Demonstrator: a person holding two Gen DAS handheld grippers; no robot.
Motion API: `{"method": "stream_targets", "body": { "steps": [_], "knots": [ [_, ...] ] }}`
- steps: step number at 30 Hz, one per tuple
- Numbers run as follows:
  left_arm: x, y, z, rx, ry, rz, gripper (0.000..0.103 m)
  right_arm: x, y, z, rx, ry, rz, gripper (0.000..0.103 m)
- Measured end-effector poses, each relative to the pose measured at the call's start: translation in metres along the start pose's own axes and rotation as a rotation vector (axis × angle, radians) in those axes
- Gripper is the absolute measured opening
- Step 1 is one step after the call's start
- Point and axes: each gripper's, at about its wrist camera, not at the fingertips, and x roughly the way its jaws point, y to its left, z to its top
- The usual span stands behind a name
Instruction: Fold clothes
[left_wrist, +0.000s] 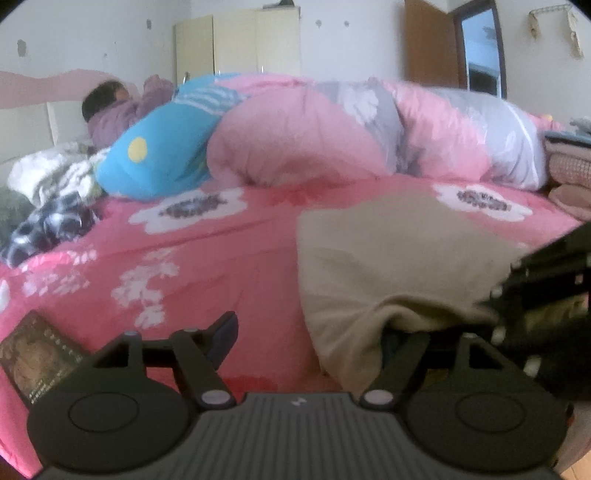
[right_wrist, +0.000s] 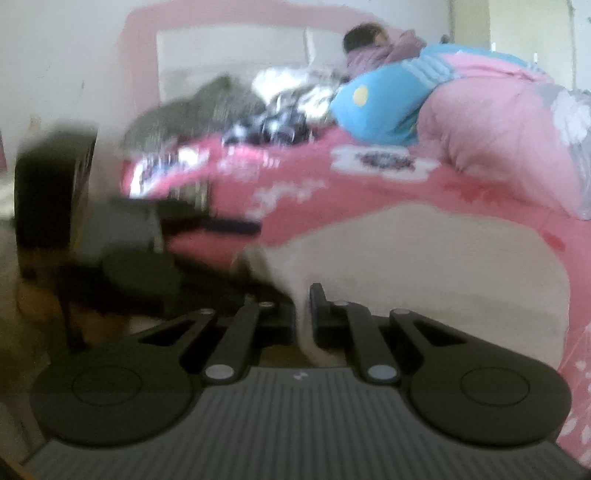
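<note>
garment: a beige garment (left_wrist: 399, 258) lies on the pink floral bedsheet (left_wrist: 229, 266) at the near edge of the bed, its near hem drooping over the side; in the right wrist view it shows as a pale slab (right_wrist: 424, 266) with one corner pulled toward the camera.
right gripper: the right gripper (right_wrist: 303, 314) has its jaws drawn almost together, with a pale strip of the garment's edge pinched between them; it shows dark and blurred at the right edge of the left wrist view.
left gripper: the left gripper (left_wrist: 310, 332) stands wide apart; its left finger (left_wrist: 223, 332) is bare over the sheet, and the other finger is hidden under the draped hem, so the pads are not pressing on cloth.
nearby: a dark book (left_wrist: 33, 358) lies on the sheet just beside the left gripper; a rolled pink and grey quilt (left_wrist: 369, 125) and a blue pillow (left_wrist: 162, 155) lie further back, with loose patterned clothes (left_wrist: 48, 221) to the side.
person: someone lies at the head of the bed (left_wrist: 110, 107), well apart from the work.
risk, thin grip: the right jaws seem to hold only a narrow edge; a sharp pull could slip it free.
risk, one-sided lift: with the left jaws unclosed, lifting now would likely hang the cloth from one corner and bunch it.
risk, edge: the overhanging hem could slide off the bed.
risk, blur: the right wrist view is smeared, so the exact grip is uncertain.
</note>
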Motion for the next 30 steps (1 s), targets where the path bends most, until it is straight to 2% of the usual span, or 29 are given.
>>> {"method": "stream_targets", "body": {
  "steps": [2,6,9,10,11,13,14,20,24,27,30],
  "knots": [
    [-0.001,0.004,-0.001,-0.014,0.010,-0.018,0.076,0.006,0.005,-0.009,-0.030,-0.001,-0.019,0.006],
    [-0.011,0.009,-0.004,-0.018,0.018,-0.061,0.076,0.004,0.002,-0.009,0.003,-0.009,-0.014,0.006],
    [-0.021,0.011,-0.005,-0.006,0.007,-0.069,0.077,-0.006,0.005,-0.005,-0.005,-0.010,-0.013,0.014],
    [-0.024,0.012,-0.006,-0.005,0.005,-0.074,0.077,-0.011,0.007,-0.004,-0.014,-0.013,-0.010,0.025],
    [-0.026,0.014,-0.006,-0.010,0.007,-0.084,0.077,-0.016,0.009,-0.004,-0.023,-0.016,-0.007,0.040],
    [-0.030,0.020,-0.007,-0.030,0.017,-0.113,0.077,-0.028,0.014,-0.004,-0.054,-0.028,-0.003,0.053],
    [-0.033,0.024,-0.007,-0.040,0.023,-0.129,0.077,-0.034,0.016,-0.005,-0.071,-0.033,0.000,0.056],
    [-0.054,0.042,-0.006,-0.087,0.018,-0.203,0.077,-0.062,0.003,-0.009,-0.043,-0.057,0.009,0.057],
    [-0.062,0.049,0.004,-0.103,-0.013,-0.200,0.076,-0.064,-0.023,-0.005,0.032,-0.065,0.027,0.055],
    [-0.061,0.045,0.013,-0.071,-0.029,-0.223,0.076,-0.060,-0.036,-0.002,0.051,-0.049,0.049,0.048],
    [-0.057,0.029,0.021,0.012,-0.034,-0.257,0.076,-0.047,-0.041,-0.001,0.022,-0.001,0.073,0.045]
  ]
}}
